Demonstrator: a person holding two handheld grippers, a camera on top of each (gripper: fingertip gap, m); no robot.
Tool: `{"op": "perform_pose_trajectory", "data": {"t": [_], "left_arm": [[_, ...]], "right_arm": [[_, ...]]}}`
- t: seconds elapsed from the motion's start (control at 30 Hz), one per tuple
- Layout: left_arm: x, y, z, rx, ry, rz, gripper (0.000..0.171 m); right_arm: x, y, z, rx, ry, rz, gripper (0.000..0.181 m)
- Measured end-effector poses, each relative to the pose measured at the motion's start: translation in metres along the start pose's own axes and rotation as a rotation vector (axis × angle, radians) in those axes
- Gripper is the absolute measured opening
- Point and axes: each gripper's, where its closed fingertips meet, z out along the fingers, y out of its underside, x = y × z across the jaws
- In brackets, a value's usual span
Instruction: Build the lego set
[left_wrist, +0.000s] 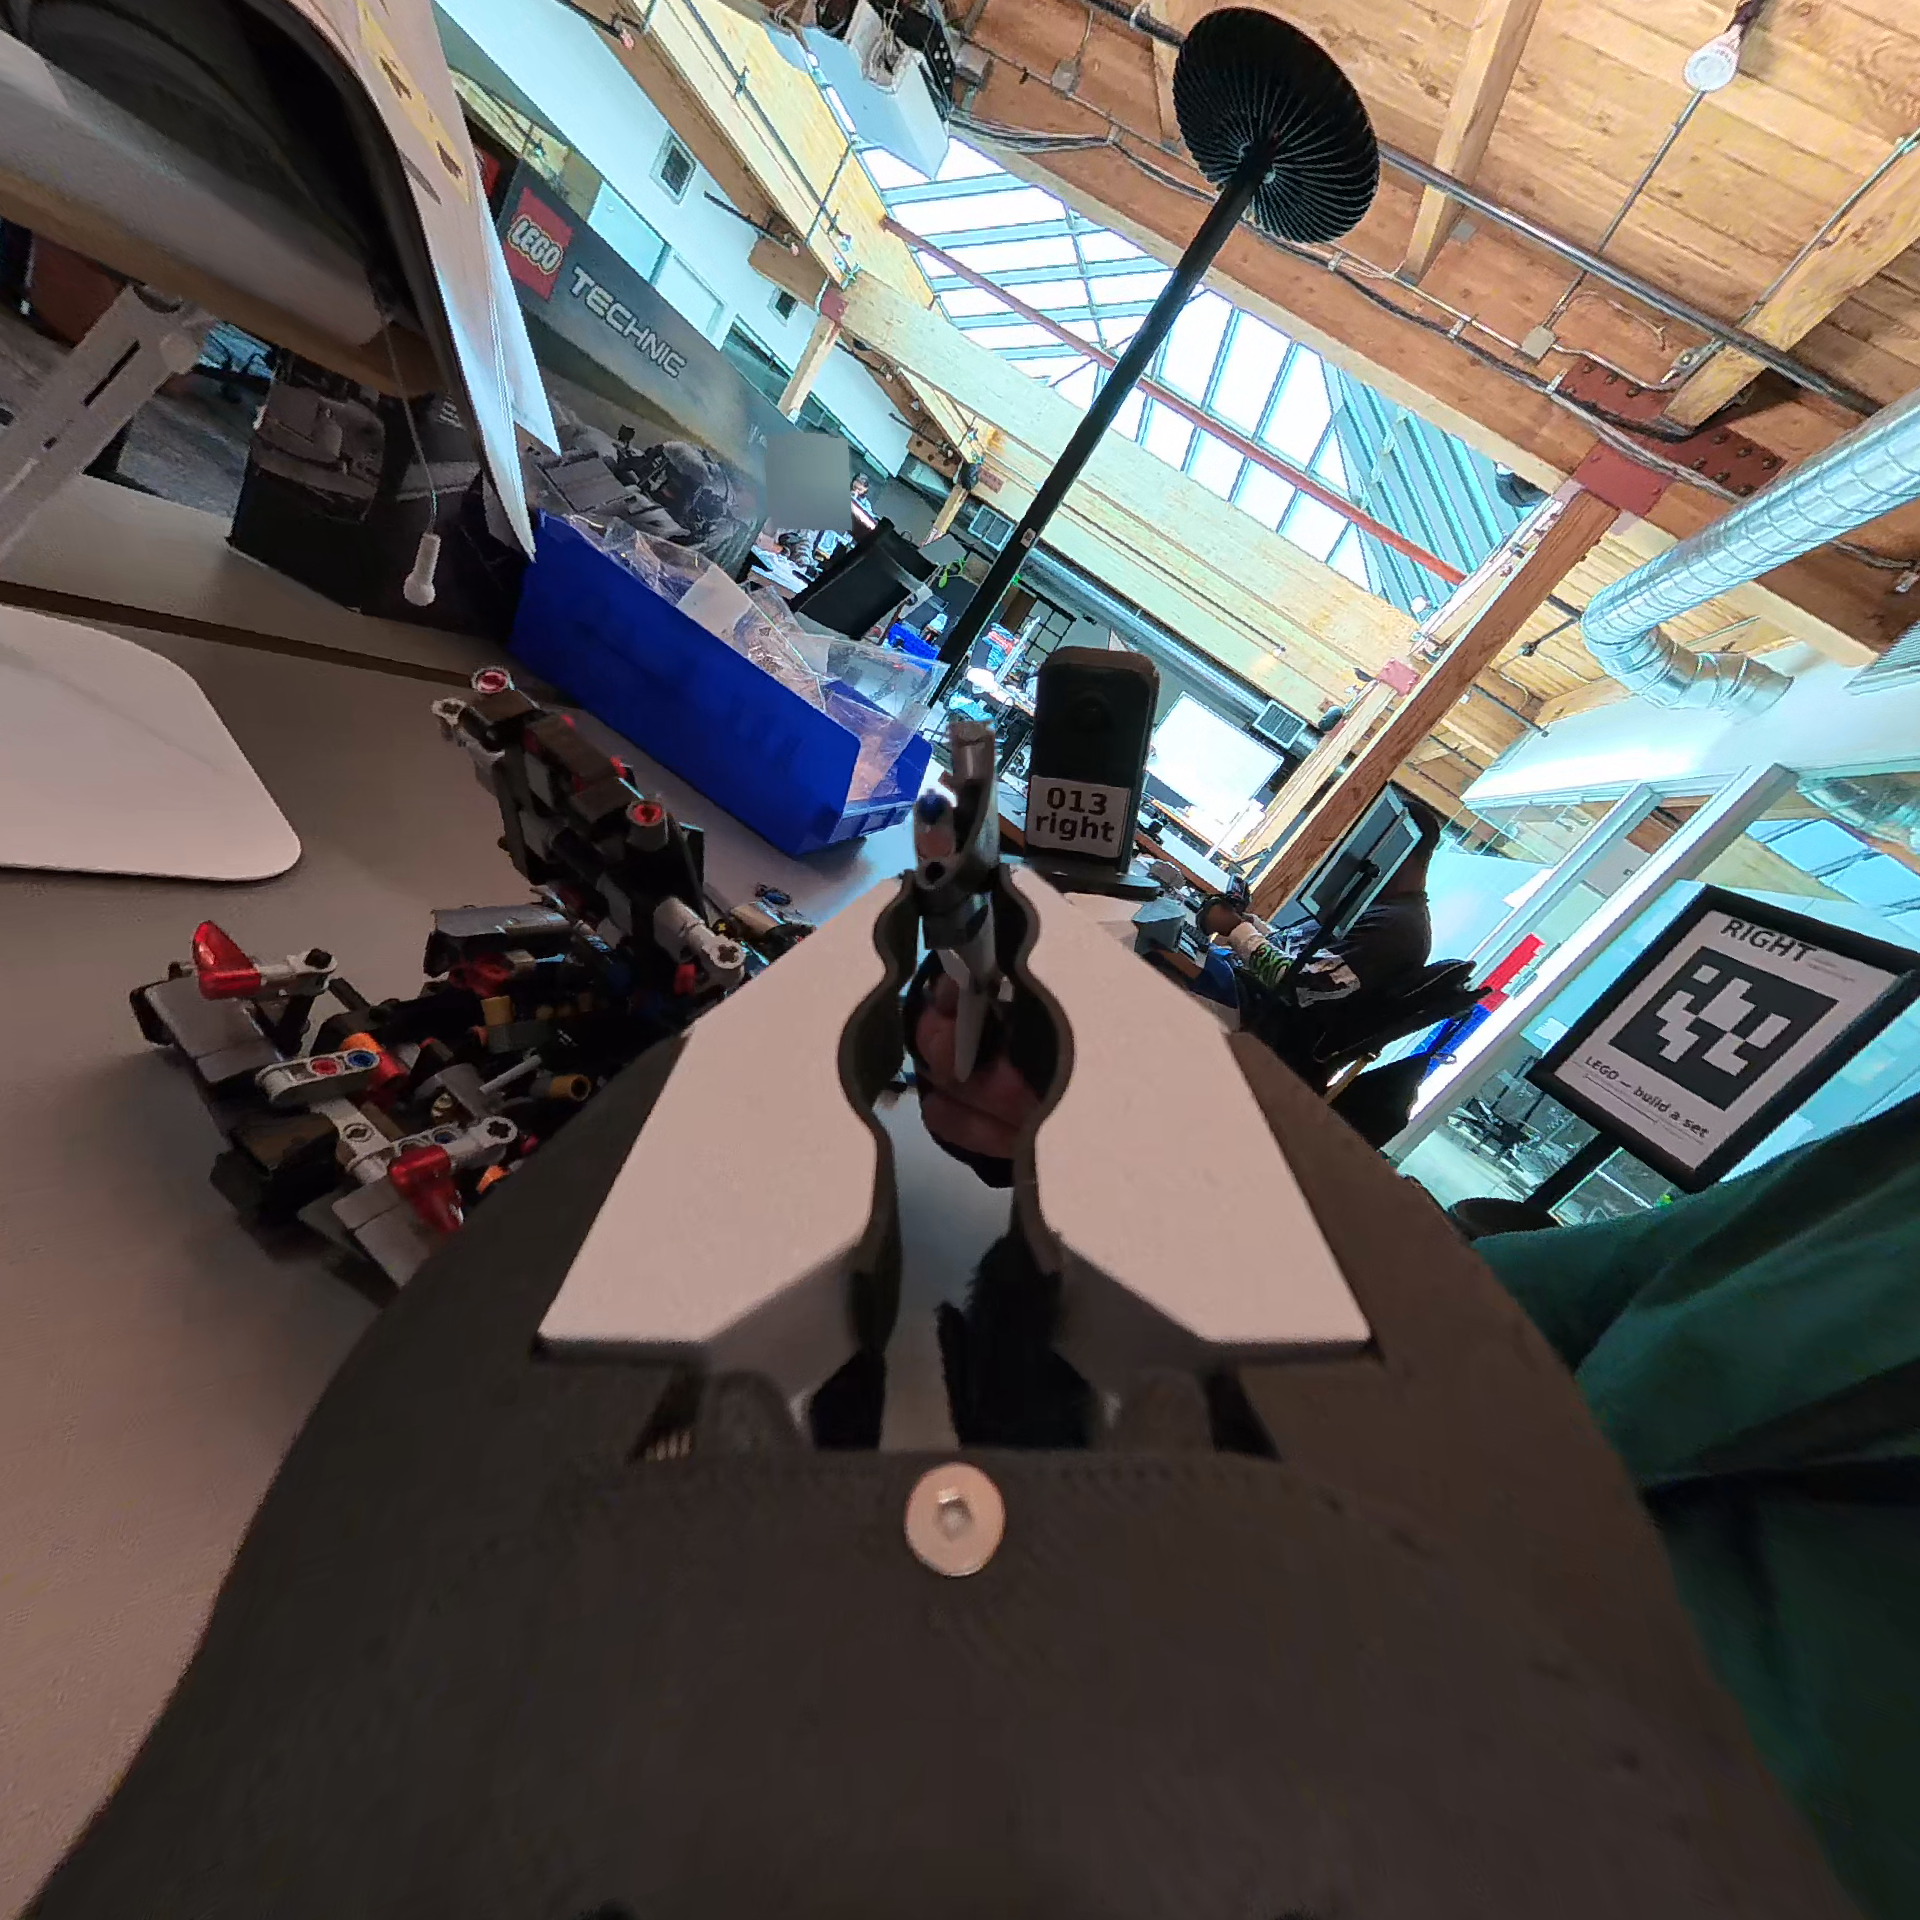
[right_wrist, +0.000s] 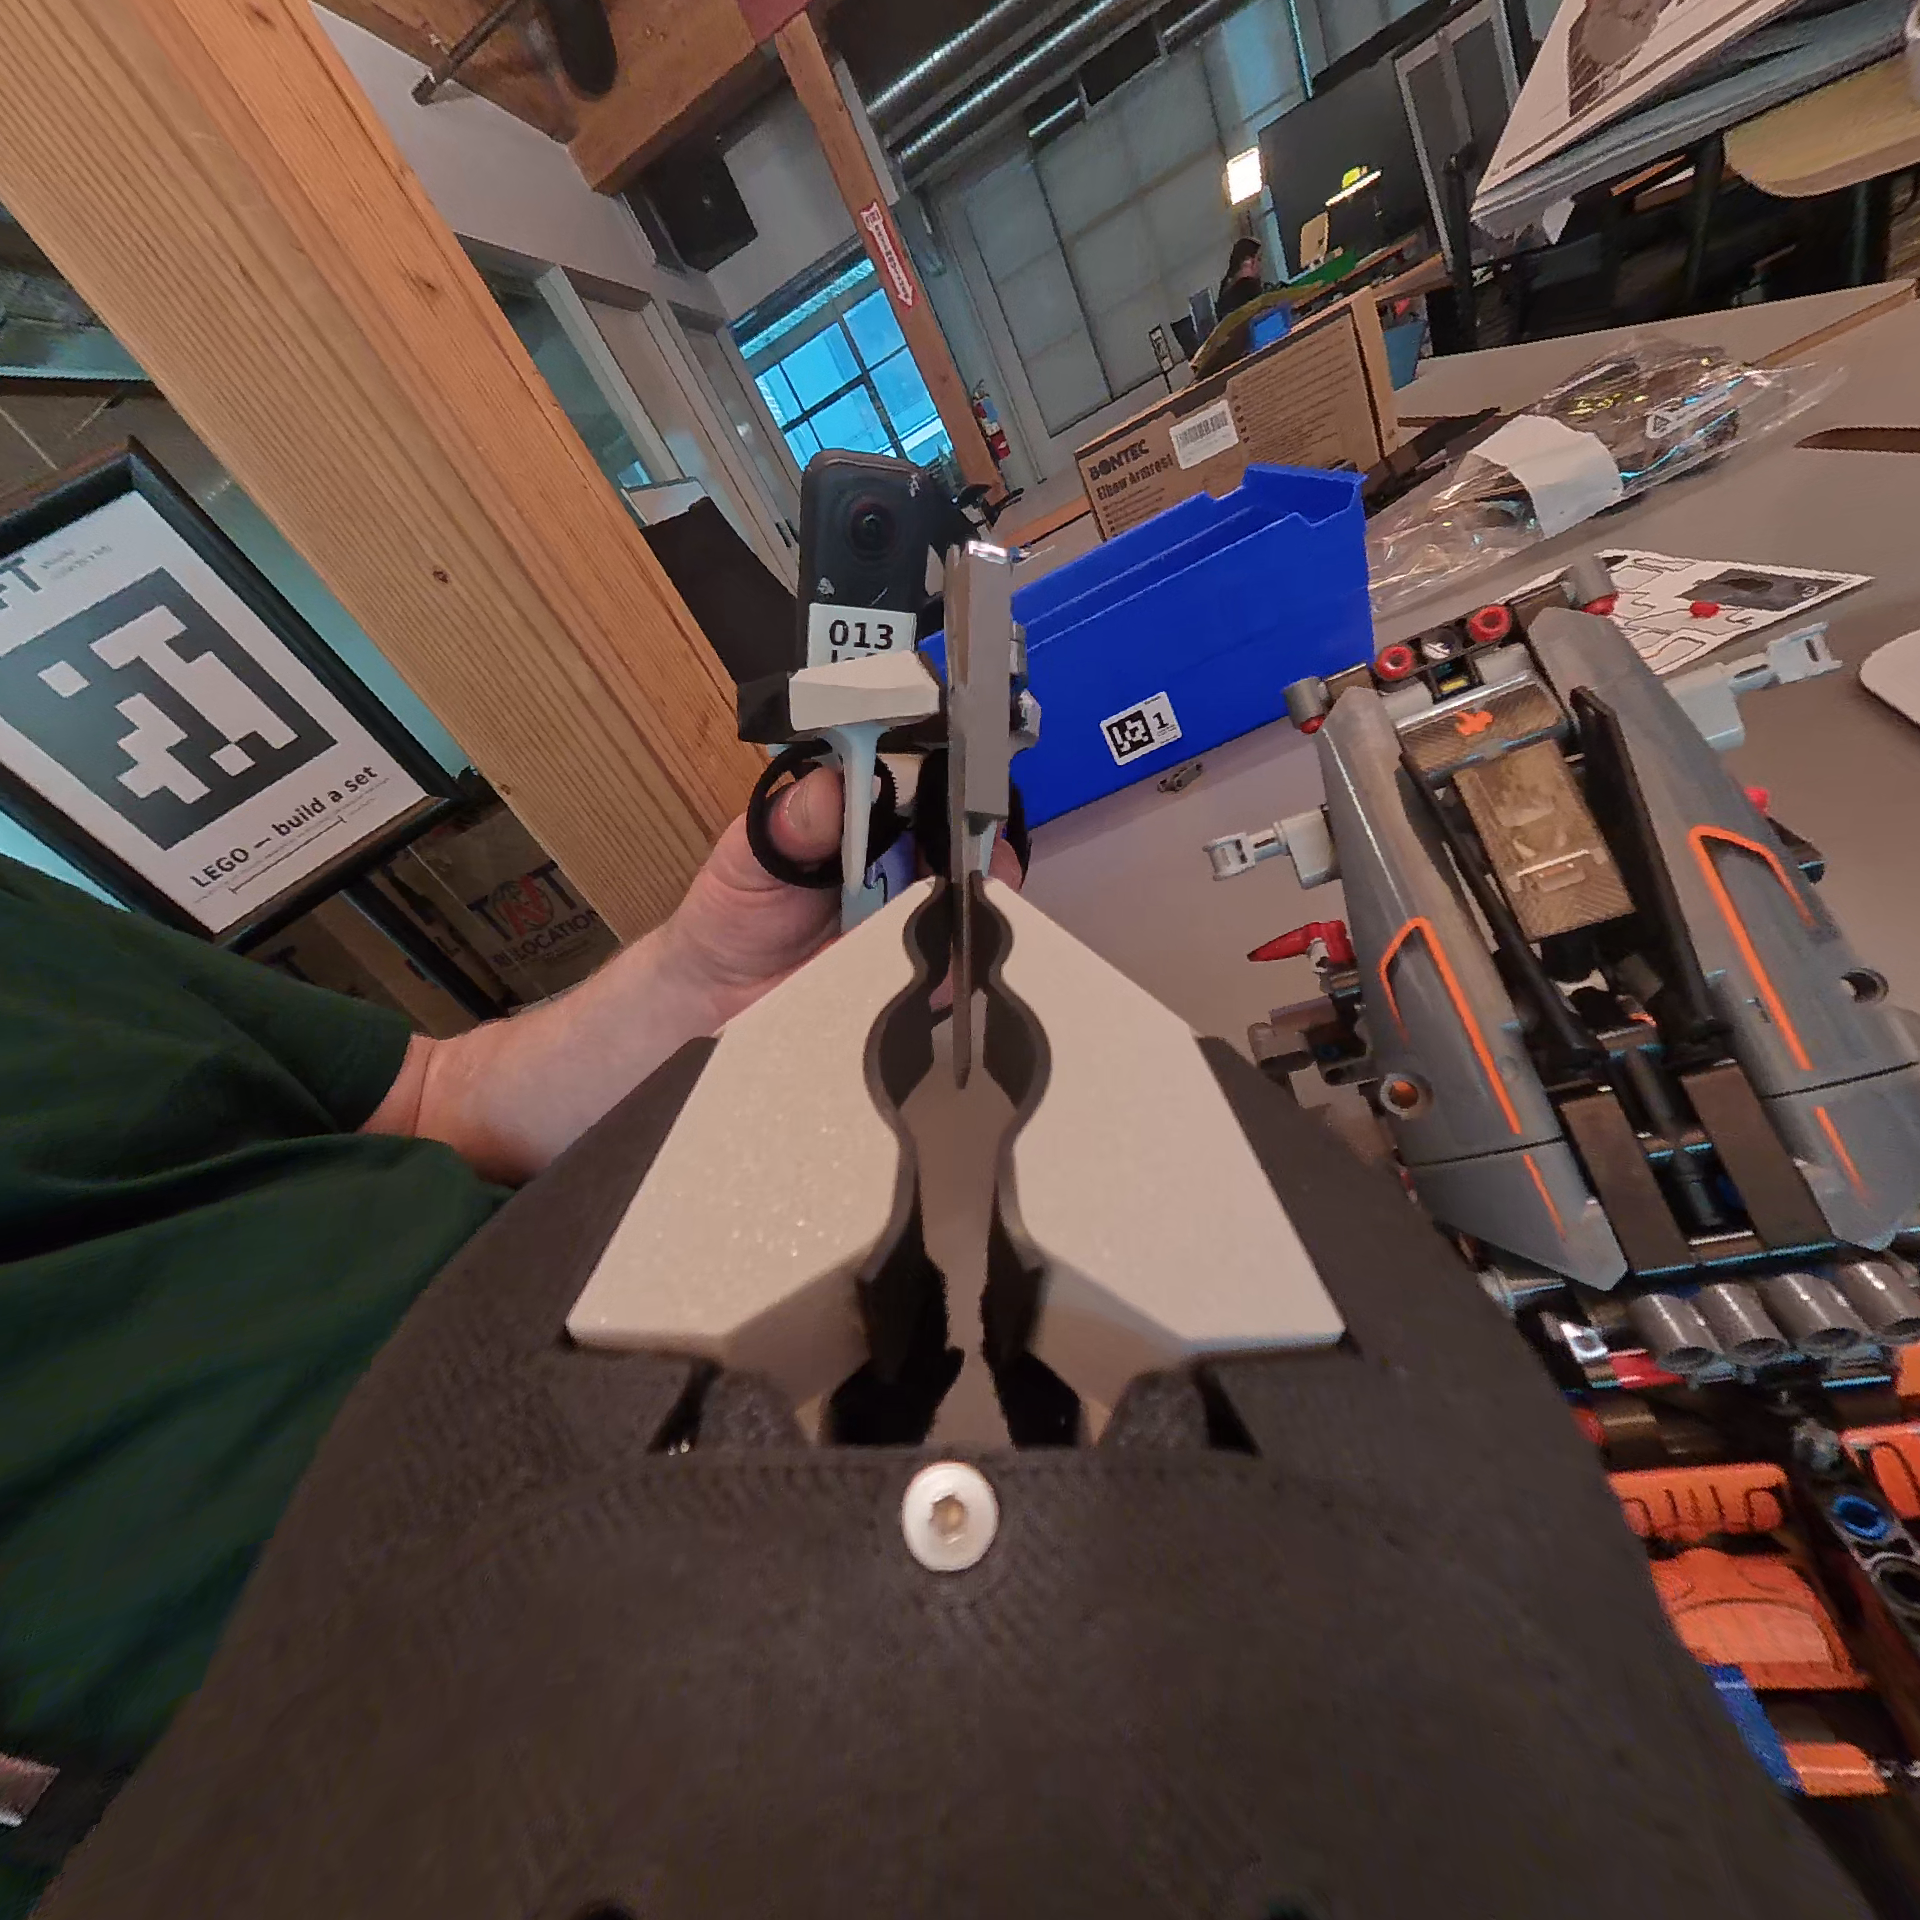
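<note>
In the left wrist view my left gripper (left_wrist: 956, 896) is shut on a slim grey Lego piece (left_wrist: 968, 800) with a blue pin, held up in the air. In the right wrist view my right gripper (right_wrist: 961, 906) is shut on a flat grey panel (right_wrist: 977, 707), which looks like the same piece. The left gripper's pale fingers (right_wrist: 854, 694) touch that panel from the far side. The partly built model lies on the table, left of the left gripper (left_wrist: 468, 997) and right of the right gripper (right_wrist: 1538, 935); it is grey with orange trim and red pins.
A blue bin (left_wrist: 707, 717) (right_wrist: 1195, 623) with clear bags stands behind the model. A white mat (left_wrist: 114, 748) lies at far left. Bags of parts (right_wrist: 1579, 457), a sticker sheet (right_wrist: 1714, 603) and a cardboard box (right_wrist: 1247, 416) lie farther back. A framed marker sign (right_wrist: 177, 707) stands by a wooden post. Left and right tips are no more than a few centimetres apart.
</note>
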Motion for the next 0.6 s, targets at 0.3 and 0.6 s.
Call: {"op": "perform_pose_trajectory", "data": {"t": [0.3,0.6], "left_arm": [[-0.004,-0.008,-0.003,-0.038,-0.061,0.007,0.011],[-0.002,-0.002,0.002,-0.088,-0.054,0.003,0.011]], "right_arm": [[0.006,-0.015,-0.010,0.086,0.043,0.003,0.011],[0.004,-0.011,-0.006,0.046,0.063,-0.053,0.013]]}}
